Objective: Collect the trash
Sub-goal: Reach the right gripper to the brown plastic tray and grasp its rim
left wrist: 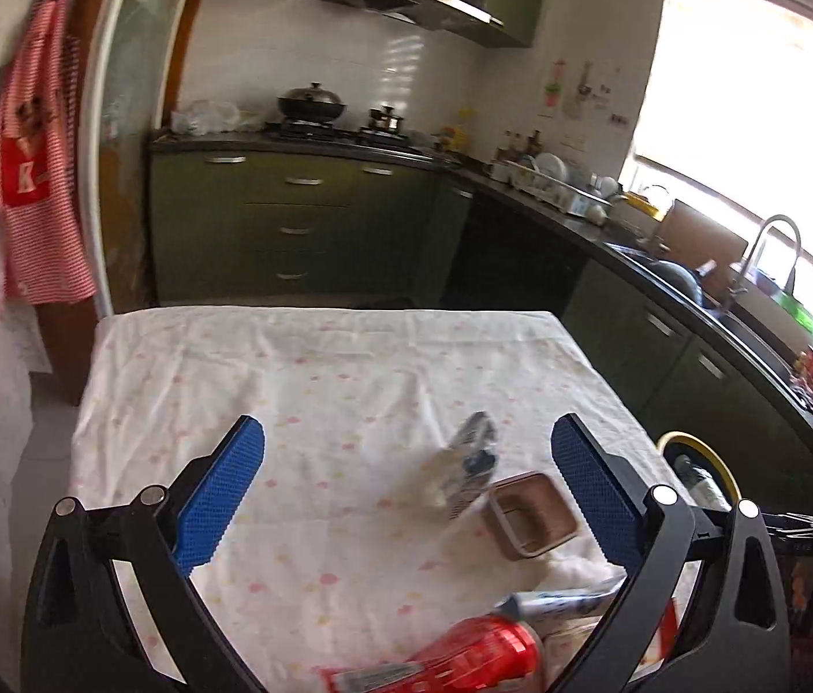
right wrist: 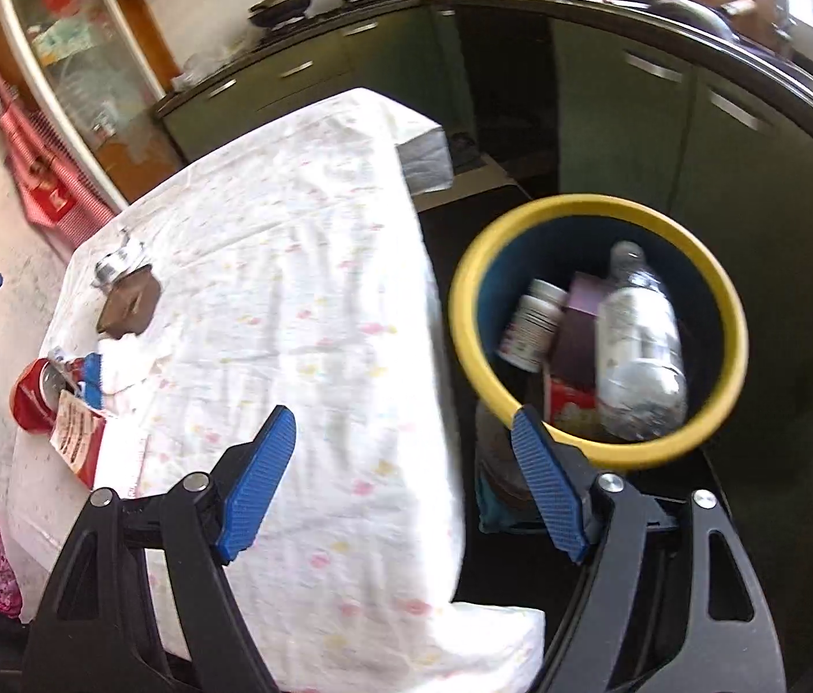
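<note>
- Left gripper (left wrist: 406,485) wide apart, nothing between the blue pads, hovering over the near part of the table (left wrist: 187,358) with its pink-dotted white cloth.
- Right gripper (right wrist: 403,479) also apart and empty, parked above the table's right edge, one finger hanging just in front of the yellow rim of the bin (right wrist: 597,213).
- Trash left on the cloth, all bunched toward the near right corner in the left view: one crumpled silver wrapper (left wrist: 467,462), one small brown tub (left wrist: 530,514) just beside it, one red can (left wrist: 493,644) lying on its side, one white-and-blue tube (left wrist: 562,600) touching the can. One red-and-white carton (right wrist: 74,439) at the very edge, seen only from the right wrist.
- So five loose pieces, give or take; the pile by the can overlaps a lot, hard to swear nothing hides under it.
- In the bin already: one clear plastic bottle (right wrist: 640,346), one white pill jar (right wrist: 530,323), one purple box (right wrist: 580,329), plus a red printed pack underneath. Four visible.
- Possible trouble: can on its side, likely to roll off the edge if nudged.
- Wrapper thin and flat, easy to pinch cloth along with it and drag the whole lot.
- Carton at the edge could tip to the floor.
- Bin down beside the table, so a drop from too far over could miss or clip the rim.
</note>
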The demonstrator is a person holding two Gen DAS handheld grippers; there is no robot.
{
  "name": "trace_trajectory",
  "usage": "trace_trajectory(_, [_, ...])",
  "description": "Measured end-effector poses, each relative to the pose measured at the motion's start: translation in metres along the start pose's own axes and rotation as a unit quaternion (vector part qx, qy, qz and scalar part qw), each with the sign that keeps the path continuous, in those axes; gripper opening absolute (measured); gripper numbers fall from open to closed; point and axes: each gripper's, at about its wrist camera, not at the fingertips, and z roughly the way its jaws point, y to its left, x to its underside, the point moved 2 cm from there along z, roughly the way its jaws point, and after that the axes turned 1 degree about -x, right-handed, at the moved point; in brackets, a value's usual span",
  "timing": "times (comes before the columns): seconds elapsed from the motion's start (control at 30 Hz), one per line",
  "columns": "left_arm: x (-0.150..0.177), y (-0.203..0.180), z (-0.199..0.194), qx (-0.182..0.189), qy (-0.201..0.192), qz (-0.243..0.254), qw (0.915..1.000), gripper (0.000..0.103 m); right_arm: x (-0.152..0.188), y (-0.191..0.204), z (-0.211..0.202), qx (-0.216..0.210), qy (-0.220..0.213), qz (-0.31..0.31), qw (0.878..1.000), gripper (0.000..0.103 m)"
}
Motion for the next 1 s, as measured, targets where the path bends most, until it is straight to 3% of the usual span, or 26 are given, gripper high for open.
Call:
trace_trajectory(0.17, [0.025, 0.054, 0.003, -0.050, -0.019, -0.015, 0.9985, 0.098, -0.018, 0.079, 0.027, -0.059, 0.033, -0.107, 0.992, 0.073])
trace_trajectory(0.37, [0.044, 0.081, 0.027, -0.078, -0.012, -0.030, 0.9965, 0.098, -0.050, 0.144, 0.062, -0.076, 0.052, -0.185, 0.978, 0.073])
trace_trajectory(0.57, [0.048, 0.084, 0.030, -0.077, -0.019, -0.034, 0.9963, 0.098, -0.086, 0.177, 0.107, -0.086, 0.082, -0.158, 0.980, 0.073])
trace_trajectory(0.63, [0.050, 0.081, 0.032, -0.080, -0.014, -0.026, 0.9964, 0.098, -0.094, 0.184, 0.121, -0.089, 0.089, -0.148, 0.981, 0.062])
trace_trajectory(0.83, [0.052, 0.068, 0.033, -0.090, -0.015, 0.004, 0.9958, 0.098, -0.098, 0.196, 0.149, -0.077, 0.103, -0.133, 0.983, 0.045])
trace_trajectory(1.0, [0.054, 0.062, 0.035, -0.093, -0.011, 0.017, 0.9955, 0.098, -0.095, 0.199, 0.162, -0.056, 0.110, -0.139, 0.982, 0.043])
